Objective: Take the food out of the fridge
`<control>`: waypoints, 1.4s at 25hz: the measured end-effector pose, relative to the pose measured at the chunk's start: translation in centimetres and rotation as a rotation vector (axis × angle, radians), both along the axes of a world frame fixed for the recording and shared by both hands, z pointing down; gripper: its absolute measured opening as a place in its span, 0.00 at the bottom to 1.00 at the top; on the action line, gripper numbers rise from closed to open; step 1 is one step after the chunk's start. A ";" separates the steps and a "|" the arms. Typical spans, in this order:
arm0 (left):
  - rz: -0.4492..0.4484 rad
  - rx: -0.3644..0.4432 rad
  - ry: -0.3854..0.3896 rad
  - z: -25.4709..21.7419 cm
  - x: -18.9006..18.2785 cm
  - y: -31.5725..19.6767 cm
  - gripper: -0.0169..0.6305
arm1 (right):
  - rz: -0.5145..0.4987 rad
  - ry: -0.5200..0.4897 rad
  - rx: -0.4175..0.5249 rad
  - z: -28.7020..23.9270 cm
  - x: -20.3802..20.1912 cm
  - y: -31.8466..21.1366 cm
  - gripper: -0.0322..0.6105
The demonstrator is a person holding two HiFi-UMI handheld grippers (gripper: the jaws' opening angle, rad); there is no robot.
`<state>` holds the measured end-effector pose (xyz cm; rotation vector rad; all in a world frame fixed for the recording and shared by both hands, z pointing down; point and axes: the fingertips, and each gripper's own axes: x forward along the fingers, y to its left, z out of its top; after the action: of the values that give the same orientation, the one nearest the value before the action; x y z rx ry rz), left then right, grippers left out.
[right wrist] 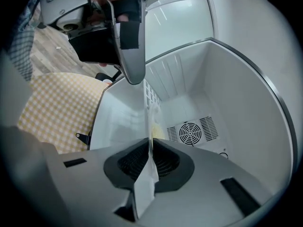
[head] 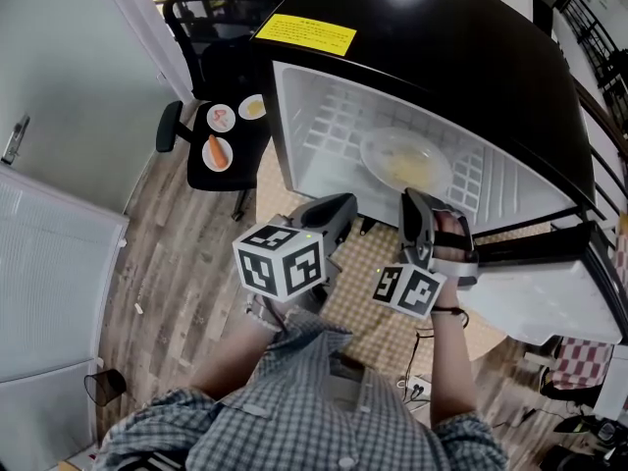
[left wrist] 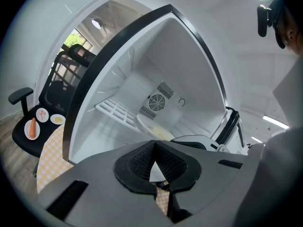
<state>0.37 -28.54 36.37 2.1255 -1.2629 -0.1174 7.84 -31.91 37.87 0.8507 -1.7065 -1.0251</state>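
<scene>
A small black fridge stands open, its white inside facing me. On its wire shelf lies a pale plate of yellowish food. My right gripper reaches to the plate's near rim. In the right gripper view this gripper is rolled on its side and its jaws are shut on the thin white rim of the plate, seen edge-on. My left gripper hovers just left of it at the fridge's mouth. In its own view the left gripper is shut with nothing held.
The fridge door hangs open at the right. A black office chair to the left carries three small plates, one with a carrot. A yellow checkered cloth lies below the fridge's opening. A white cabinet stands at far left.
</scene>
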 end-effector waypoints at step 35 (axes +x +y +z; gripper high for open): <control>-0.081 -0.150 0.485 0.9 2.2 -6.5 0.19 | 0.429 -2.173 -0.996 0.1 6.3 -2.9 0.18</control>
<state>2.55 -35.07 37.23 1.7738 -1.0294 -0.5226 14.10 -34.76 37.99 1.4916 -2.7123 1.7975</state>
